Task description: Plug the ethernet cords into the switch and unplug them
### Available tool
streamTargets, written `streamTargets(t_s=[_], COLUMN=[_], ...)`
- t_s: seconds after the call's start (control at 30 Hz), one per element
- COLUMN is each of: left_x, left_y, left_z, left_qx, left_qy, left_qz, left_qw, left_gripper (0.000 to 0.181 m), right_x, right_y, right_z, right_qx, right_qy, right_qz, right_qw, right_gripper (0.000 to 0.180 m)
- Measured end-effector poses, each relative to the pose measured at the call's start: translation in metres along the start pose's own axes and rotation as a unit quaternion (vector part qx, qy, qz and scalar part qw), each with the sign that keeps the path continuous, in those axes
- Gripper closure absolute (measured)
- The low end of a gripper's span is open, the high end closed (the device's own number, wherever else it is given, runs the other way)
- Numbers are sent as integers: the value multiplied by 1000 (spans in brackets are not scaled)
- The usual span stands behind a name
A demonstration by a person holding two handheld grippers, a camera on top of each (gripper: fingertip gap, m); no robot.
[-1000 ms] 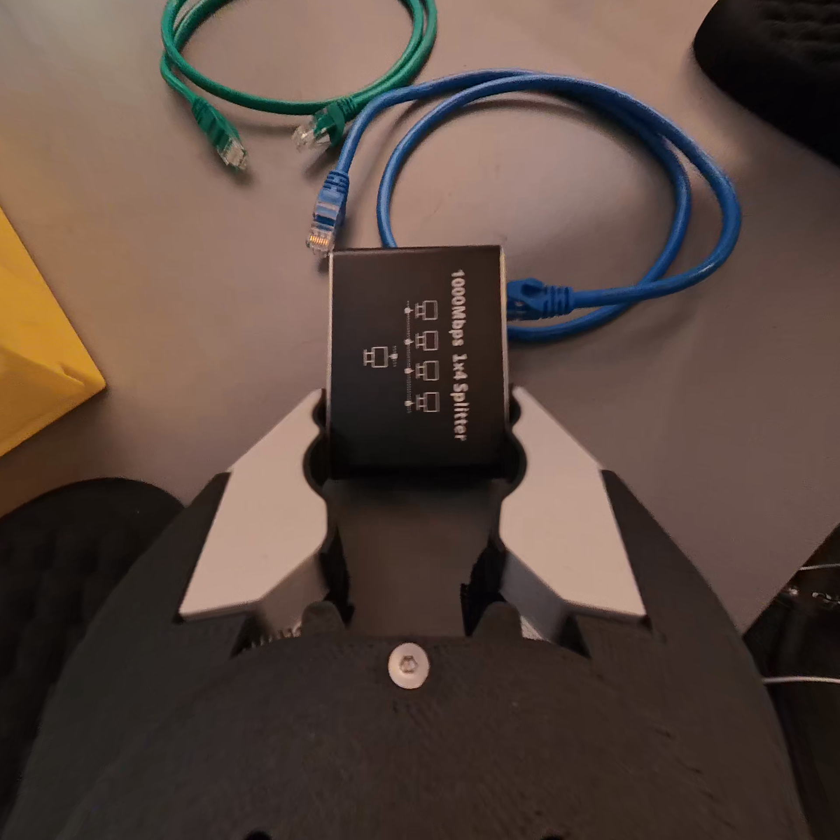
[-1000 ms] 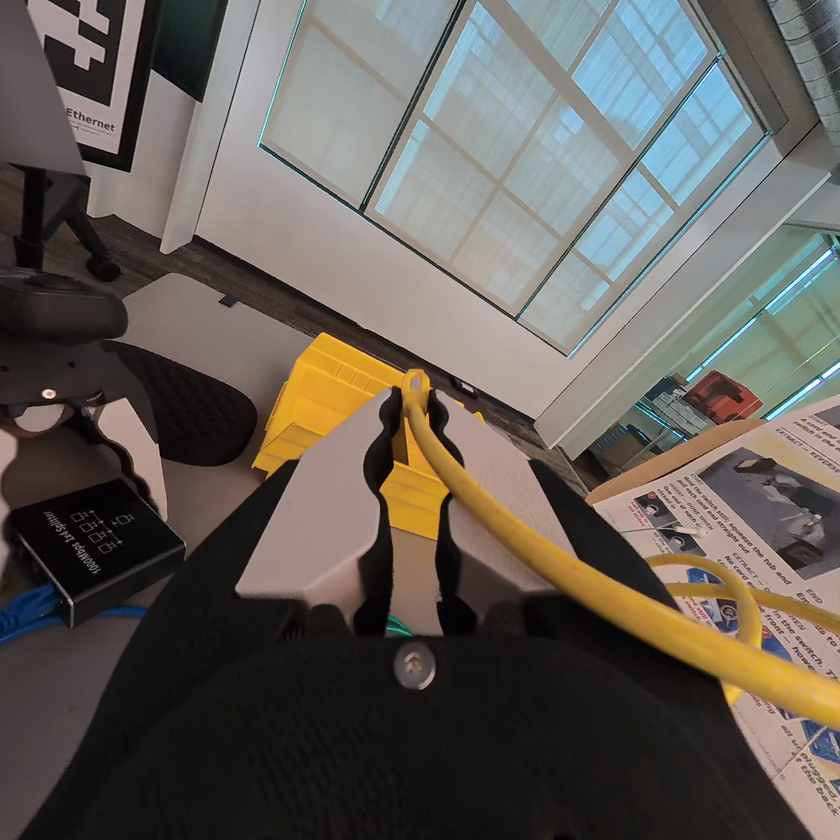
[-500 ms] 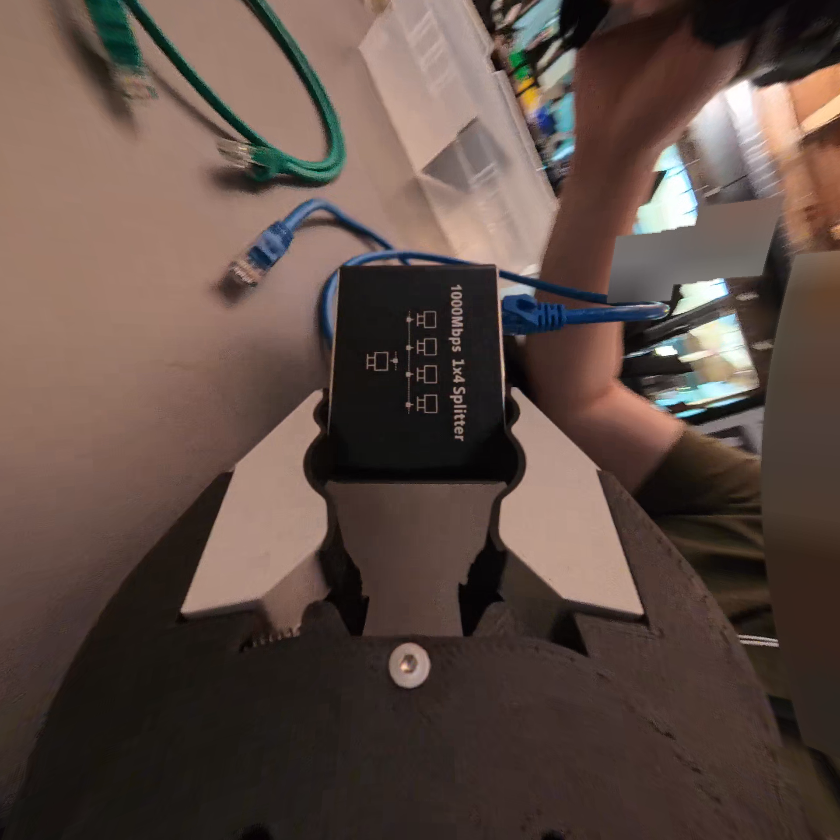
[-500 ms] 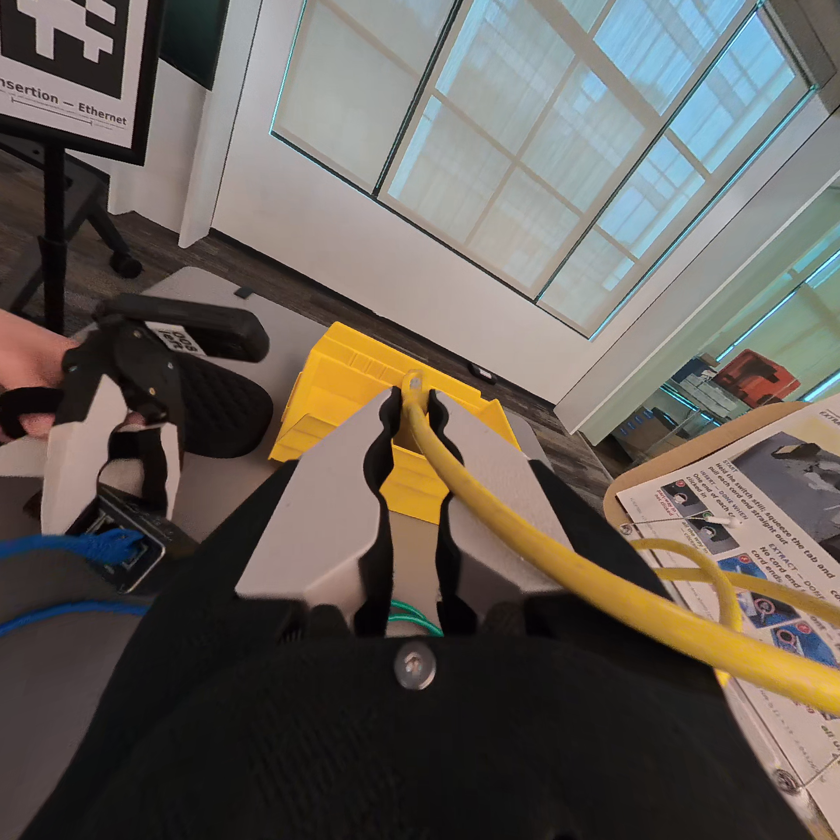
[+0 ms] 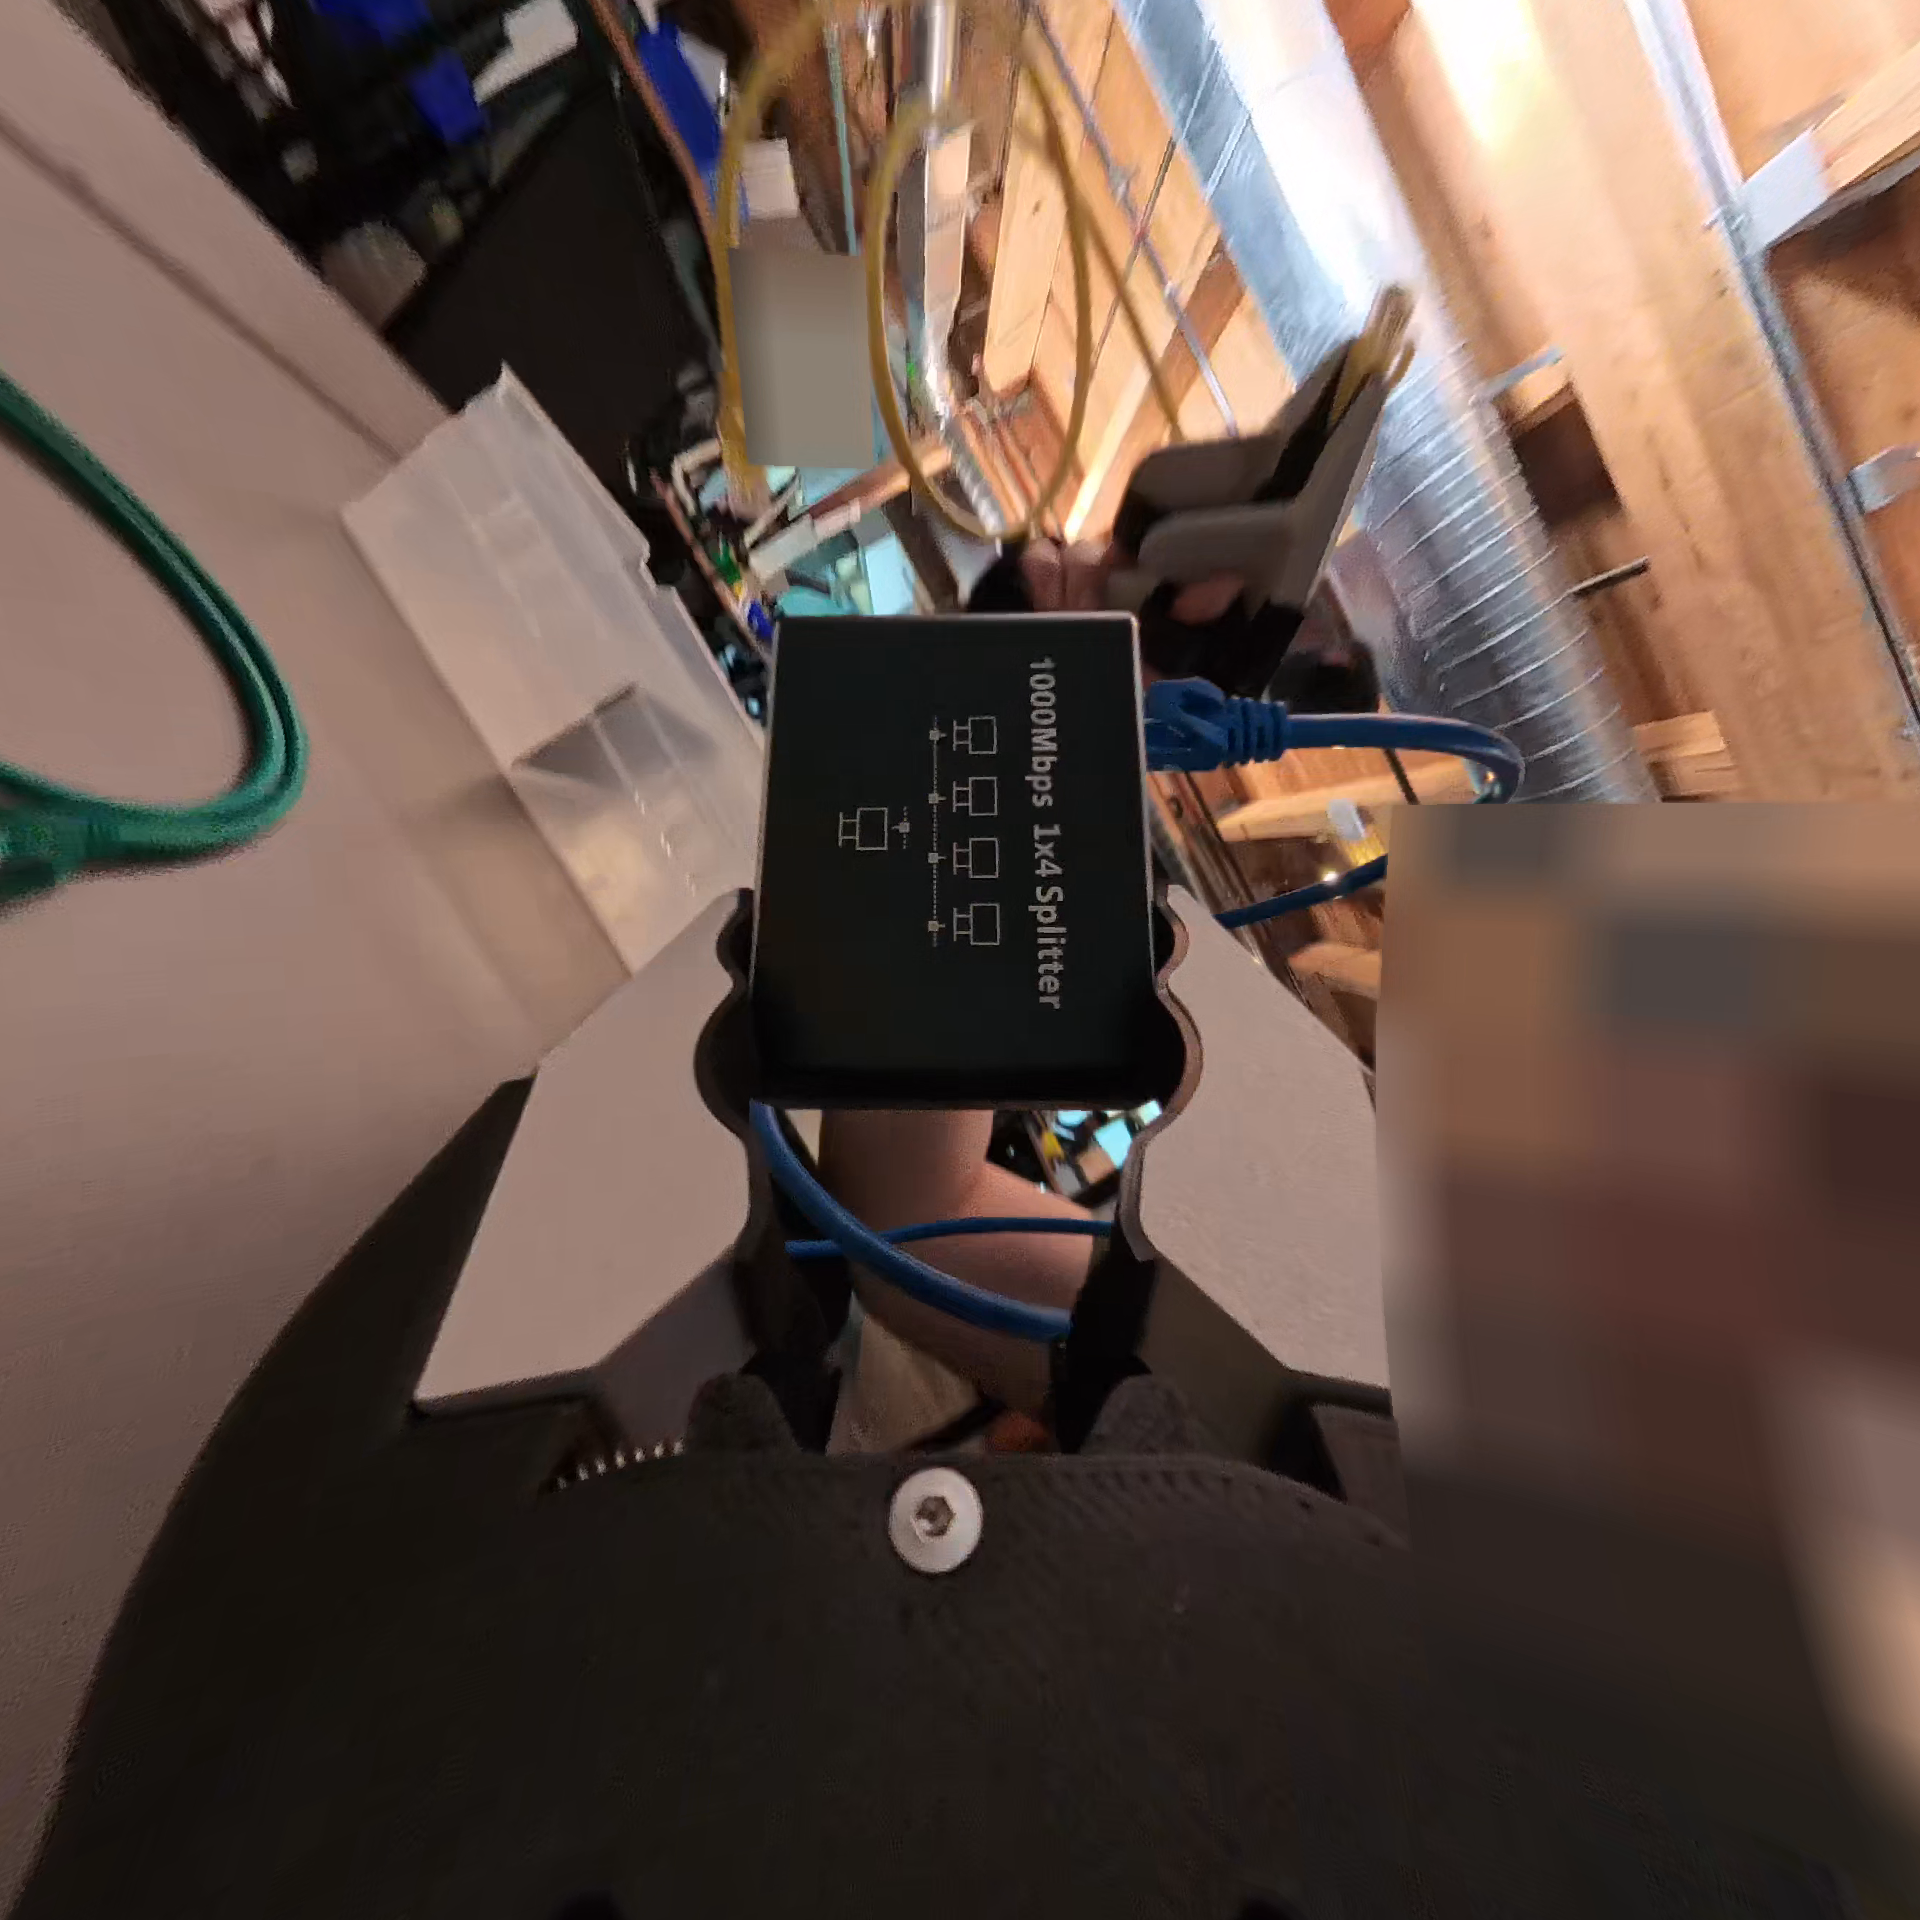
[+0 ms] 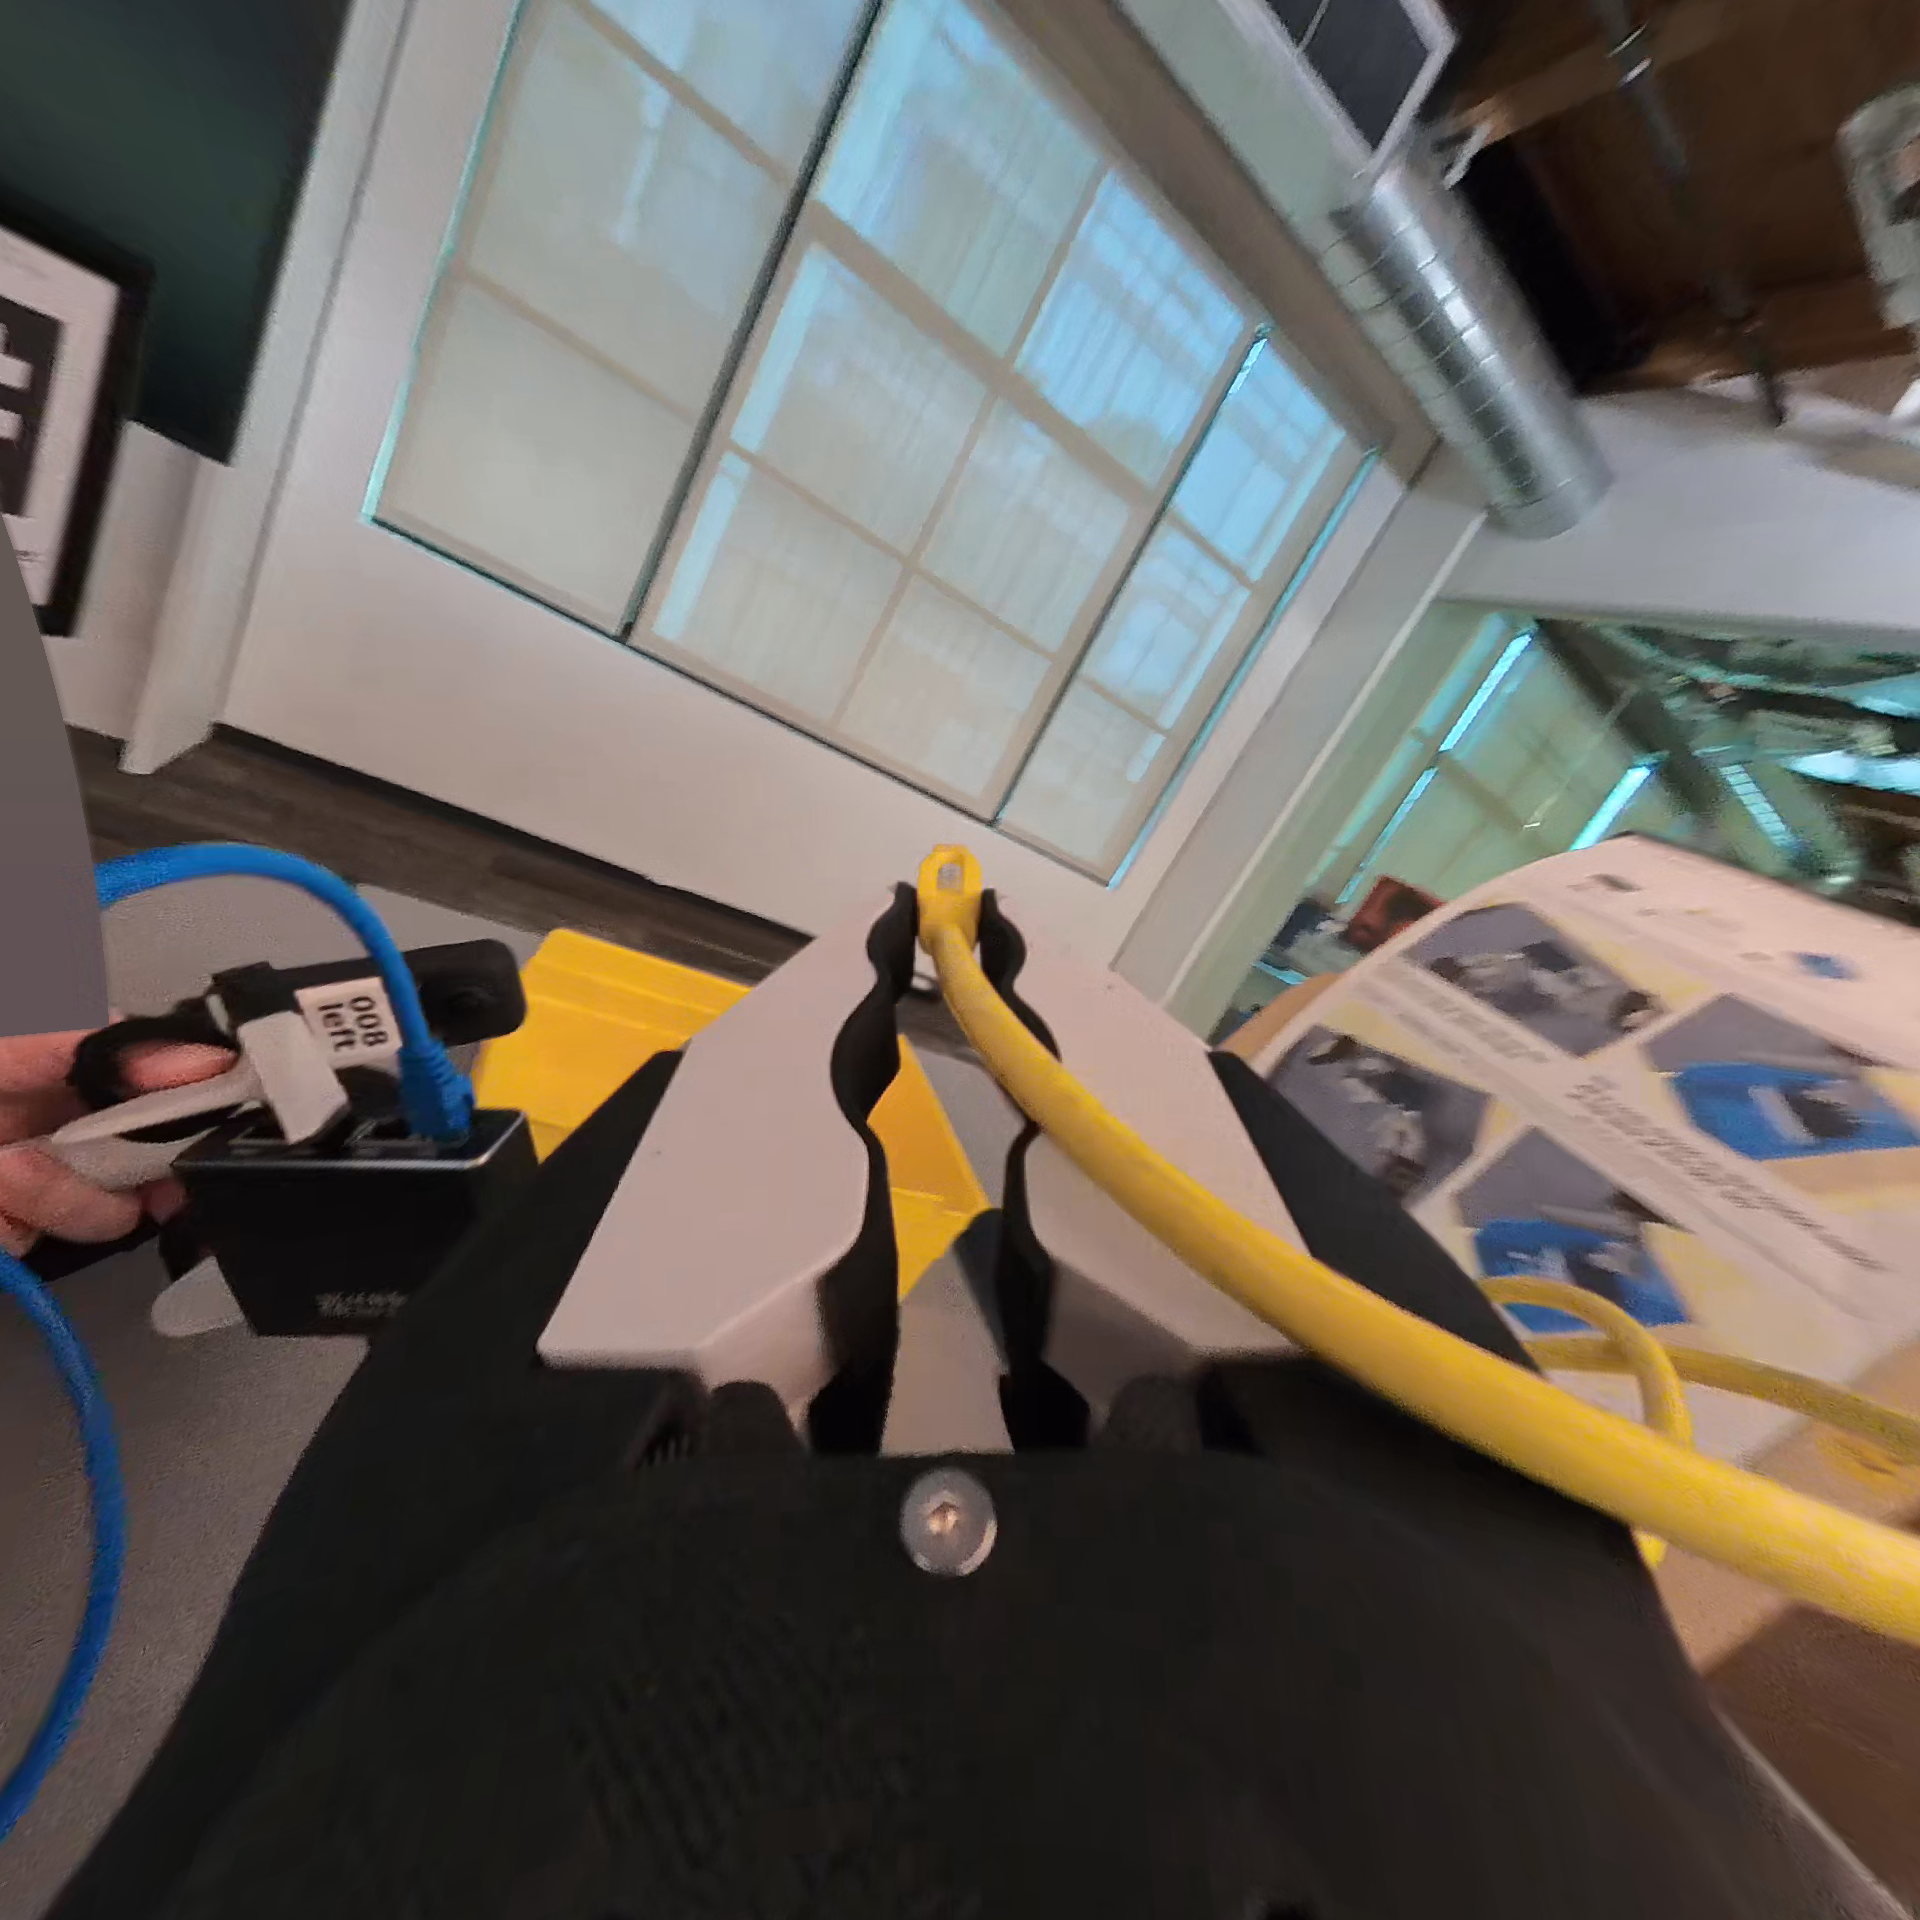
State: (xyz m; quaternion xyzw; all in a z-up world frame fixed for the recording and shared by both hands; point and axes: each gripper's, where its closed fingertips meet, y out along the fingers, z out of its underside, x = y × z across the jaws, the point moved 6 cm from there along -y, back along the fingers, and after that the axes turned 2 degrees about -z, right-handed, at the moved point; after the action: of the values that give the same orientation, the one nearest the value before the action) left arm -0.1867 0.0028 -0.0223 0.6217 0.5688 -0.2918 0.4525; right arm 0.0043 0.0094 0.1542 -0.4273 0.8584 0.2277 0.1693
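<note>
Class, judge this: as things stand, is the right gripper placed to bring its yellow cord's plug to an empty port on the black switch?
Probably yes. The right gripper grips the yellow cord behind its plug; the black switch sits beside it with ports upward, only the blue cord plugged in.

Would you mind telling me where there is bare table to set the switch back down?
Bare grey table lies between the green cord and the clear bin. It is crowded beside the switch, where the blue cord loops.
</note>
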Motion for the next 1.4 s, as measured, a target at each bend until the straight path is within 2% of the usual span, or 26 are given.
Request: streamTargets(t_s=[0.13,0.23,0.33,0.47,0.67,0.8,1.07,1.27,1.4], left_x=[-15,-30,-45,-55,-69,-76,-87,-93,-96], left_y=[1,3,11,22,23,22,16,18,19], left_z=[-33,-58,-78,-94,-100,-101,-102,-94,-90], left_qx=[-58,-95,-119,-145,-194,-221,-254,-236,-228], left_qy=[80,164,211,238,284,326,384,427,441], left_qz=[-11,-44,-47,-43,-59,-96,-148,-171,-175], left_qw=[995,981,969,959,937,914,875,856,850], left_gripper=[108,108,108,108,108,108,108,108,108], right_x=[-11,-4,19,69,90,80,79,80,84], right_y=[-30,-44,-46,-34,3,31,63,66,66], right_z=[-31,-60,-84,-96,-78,-59,-29,-15,-12], right_qx=[1,-24,-43,-27,62,101,113,106,98], right_qy=[-56,-89,-138,-227,-212,-176,-105,-227,-244], right_qz=[55,63,41,-52,-78,-6,32,54,33], right_qw=[997,994,989,972,972,979,988,967,964], right_gripper=[169,169,169,169,169,169,169,169,169])
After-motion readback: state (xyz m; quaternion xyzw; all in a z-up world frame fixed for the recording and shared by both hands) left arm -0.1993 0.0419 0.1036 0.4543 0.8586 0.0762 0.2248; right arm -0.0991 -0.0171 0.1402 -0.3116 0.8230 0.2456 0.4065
